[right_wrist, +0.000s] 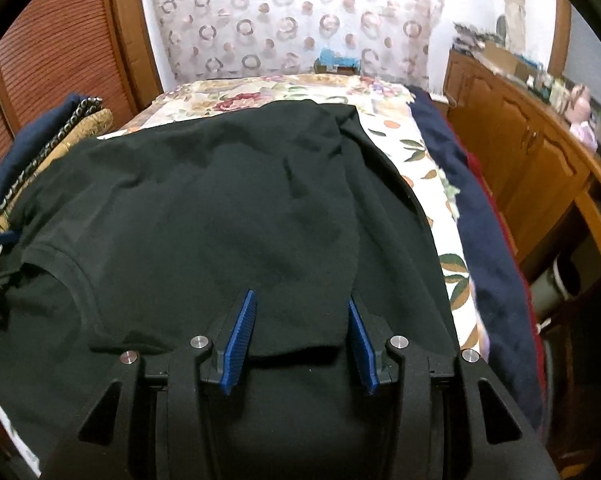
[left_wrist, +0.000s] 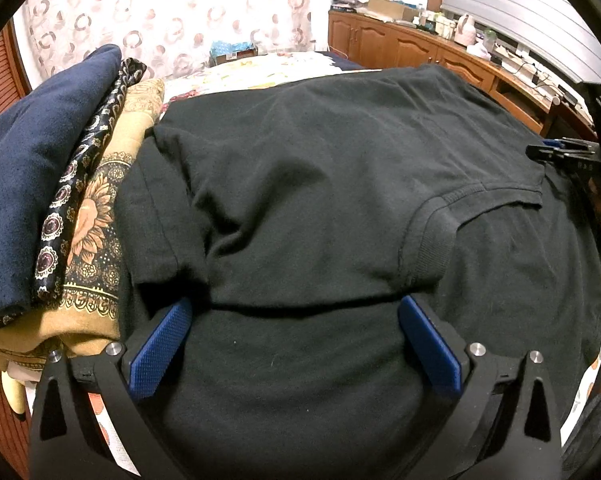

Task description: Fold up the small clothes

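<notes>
Black shirt point(left_wrist: 320, 200) lies under both grippers' parted fingers point(left_wrist: 160, 344).

Sideboard clutter point(right_wrist: 540, 76) blurred (right wrist)

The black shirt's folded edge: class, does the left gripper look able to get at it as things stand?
Probably yes. The left gripper is wide open just above the black shirt, with the folded edge lying between its fingers and nothing covering it.

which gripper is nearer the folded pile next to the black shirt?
Left. The left gripper hovers open over the black shirt right beside the folded pile. The right gripper, open, is over the shirt's opposite side, away from the pile.
</notes>
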### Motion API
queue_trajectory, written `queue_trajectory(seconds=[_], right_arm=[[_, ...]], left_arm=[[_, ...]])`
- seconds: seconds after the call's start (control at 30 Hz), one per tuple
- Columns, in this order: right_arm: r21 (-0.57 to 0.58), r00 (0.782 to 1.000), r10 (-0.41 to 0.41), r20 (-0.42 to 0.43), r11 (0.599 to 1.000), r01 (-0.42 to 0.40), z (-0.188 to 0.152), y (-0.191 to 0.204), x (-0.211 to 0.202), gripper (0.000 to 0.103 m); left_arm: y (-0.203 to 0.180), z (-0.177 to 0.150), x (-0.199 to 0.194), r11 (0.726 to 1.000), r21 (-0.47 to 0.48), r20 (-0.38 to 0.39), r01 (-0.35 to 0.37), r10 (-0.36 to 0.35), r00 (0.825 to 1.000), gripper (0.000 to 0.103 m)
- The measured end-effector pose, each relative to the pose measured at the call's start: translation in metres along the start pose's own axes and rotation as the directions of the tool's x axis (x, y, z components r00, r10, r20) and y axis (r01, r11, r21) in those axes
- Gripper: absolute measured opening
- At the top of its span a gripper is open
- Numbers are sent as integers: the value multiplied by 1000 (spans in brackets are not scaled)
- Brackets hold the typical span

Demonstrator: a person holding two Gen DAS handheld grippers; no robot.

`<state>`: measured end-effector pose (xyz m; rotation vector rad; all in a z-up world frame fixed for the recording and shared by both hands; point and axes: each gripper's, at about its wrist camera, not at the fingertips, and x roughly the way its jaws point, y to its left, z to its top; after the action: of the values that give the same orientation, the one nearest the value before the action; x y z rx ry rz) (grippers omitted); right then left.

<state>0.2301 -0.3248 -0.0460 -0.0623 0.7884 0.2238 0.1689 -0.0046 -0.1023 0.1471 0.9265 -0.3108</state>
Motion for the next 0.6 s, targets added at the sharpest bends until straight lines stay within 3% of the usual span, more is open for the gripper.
queue_trajectory(seconds=[0.17,0.33,0.4,0.47,0.53,0.6], right_arm=[[-10,1000,1,22,1000,-1,-3,4,0,48],[-25,1000,-12,19,1000,12,1,5,4,48],[-26,1000,-11,19,1000,11,2,4,4,48],[-26,1000,-10,19,1000,11,2,5,3,48],[-27,1000,-11,19,1000,11,2,4,4,48],[-27,1000,-10,19,1000,11,2,4,4,48]], left_arm=[[1,-1,-1,1000,1,-1,9,-9,1000,101],[16,-6,-28,996,-80,101,44,-36,994,97],[26,-8,-40,990,-126,137,57,-40,990,89],[33,-9,-47,987,-155,145,39,-17,989,69],[40,-9,-51,985,-175,150,15,12,989,58],[43,-7,-50,982,-186,149,3,25,988,54]])
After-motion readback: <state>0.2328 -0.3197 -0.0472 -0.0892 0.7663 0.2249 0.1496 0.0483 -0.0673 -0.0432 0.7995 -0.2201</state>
